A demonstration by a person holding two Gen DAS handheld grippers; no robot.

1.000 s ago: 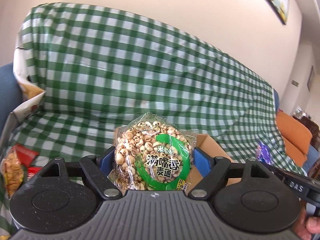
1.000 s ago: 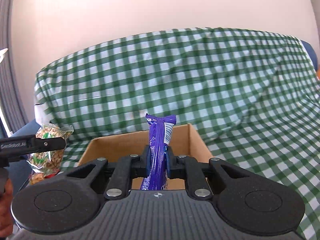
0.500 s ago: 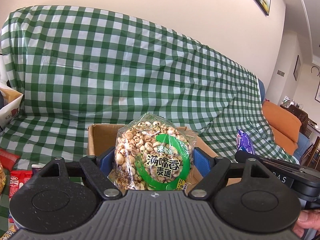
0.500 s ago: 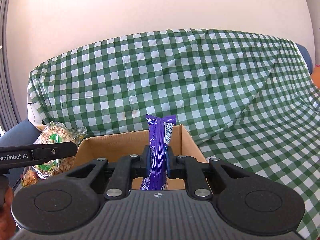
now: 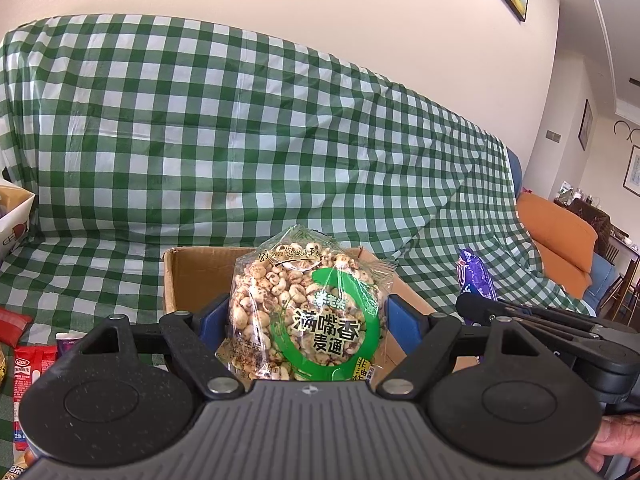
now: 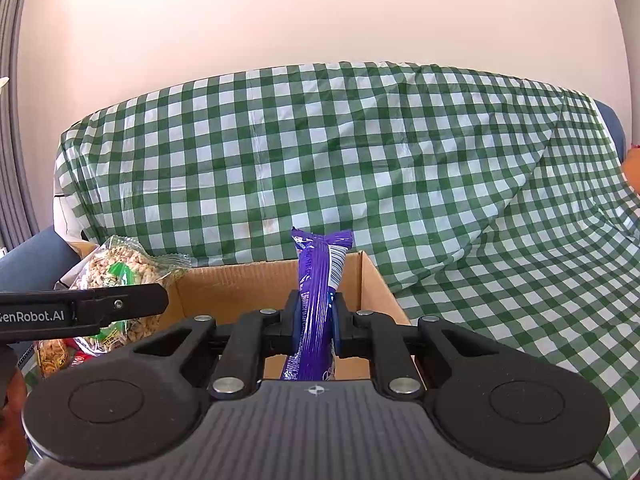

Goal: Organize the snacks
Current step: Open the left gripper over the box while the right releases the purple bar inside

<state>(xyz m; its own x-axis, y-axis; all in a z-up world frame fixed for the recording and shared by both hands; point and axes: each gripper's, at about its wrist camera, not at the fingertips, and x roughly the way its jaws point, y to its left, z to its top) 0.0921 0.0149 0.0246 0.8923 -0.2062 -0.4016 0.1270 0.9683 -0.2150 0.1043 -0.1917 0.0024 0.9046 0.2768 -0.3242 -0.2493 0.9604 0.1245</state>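
One cardboard box (image 6: 256, 284), centre frame. Left gripper (image 5: 308, 316) clamps one puffed-grain bag (image 5: 308, 308), jaws wide; right gripper (image 6: 316, 320) pinches one purple wrapper (image 6: 316, 292), jaws narrow.

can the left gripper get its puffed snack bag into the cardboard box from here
Probably yes: the left gripper holds the puffed snack bag just before the open cardboard box, nothing between.
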